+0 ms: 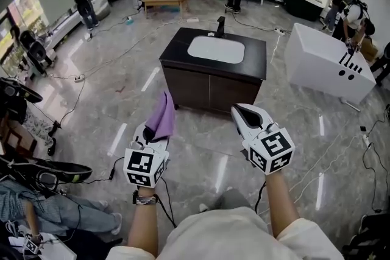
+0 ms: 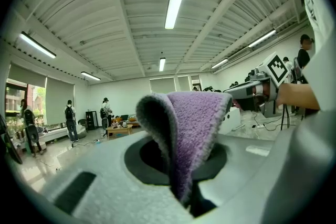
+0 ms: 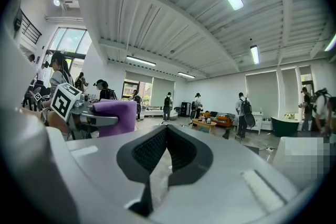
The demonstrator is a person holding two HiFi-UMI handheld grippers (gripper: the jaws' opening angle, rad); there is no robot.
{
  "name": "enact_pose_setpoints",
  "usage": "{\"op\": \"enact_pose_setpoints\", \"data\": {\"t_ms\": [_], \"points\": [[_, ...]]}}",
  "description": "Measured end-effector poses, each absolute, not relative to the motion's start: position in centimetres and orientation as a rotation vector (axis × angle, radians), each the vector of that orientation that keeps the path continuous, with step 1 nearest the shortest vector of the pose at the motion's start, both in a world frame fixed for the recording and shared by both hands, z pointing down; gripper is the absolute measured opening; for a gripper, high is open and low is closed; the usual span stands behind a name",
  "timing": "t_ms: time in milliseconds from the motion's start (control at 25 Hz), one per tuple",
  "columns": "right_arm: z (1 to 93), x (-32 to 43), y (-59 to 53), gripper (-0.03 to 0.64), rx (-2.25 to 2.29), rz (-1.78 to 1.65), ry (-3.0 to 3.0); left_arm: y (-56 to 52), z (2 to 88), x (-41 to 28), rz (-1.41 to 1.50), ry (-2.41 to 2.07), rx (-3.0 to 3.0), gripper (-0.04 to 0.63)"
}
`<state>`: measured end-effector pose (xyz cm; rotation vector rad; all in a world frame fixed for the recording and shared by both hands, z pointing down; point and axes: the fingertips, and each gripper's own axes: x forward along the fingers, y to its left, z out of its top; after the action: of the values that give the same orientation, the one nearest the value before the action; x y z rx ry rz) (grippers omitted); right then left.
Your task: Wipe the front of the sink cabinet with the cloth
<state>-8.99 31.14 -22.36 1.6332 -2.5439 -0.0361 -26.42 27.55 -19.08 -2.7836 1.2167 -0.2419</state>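
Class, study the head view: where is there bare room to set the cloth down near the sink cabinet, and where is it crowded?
Bare floor lies just before the sink cabinet's front. A strip of black countertop is free left of the basin. Crowded: cables trail across the floor at far left, and a white bathtub stands close on the cabinet's right.

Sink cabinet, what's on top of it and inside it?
A dark countertop with a white basin and a black faucet at its far edge. The sink cabinet doors are shut, so the inside is hidden.
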Motion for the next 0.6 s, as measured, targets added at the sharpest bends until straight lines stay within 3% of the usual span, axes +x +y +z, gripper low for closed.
{"op": "enact_pose_setpoints", "data": {"t_ms": [600], "points": [[-20.9,-8.3,26.2,0.006,1.639,-0.023,-2.518,22.1,-17.2,-25.3,-0.251,1.19,-2.815,0.048]]}}
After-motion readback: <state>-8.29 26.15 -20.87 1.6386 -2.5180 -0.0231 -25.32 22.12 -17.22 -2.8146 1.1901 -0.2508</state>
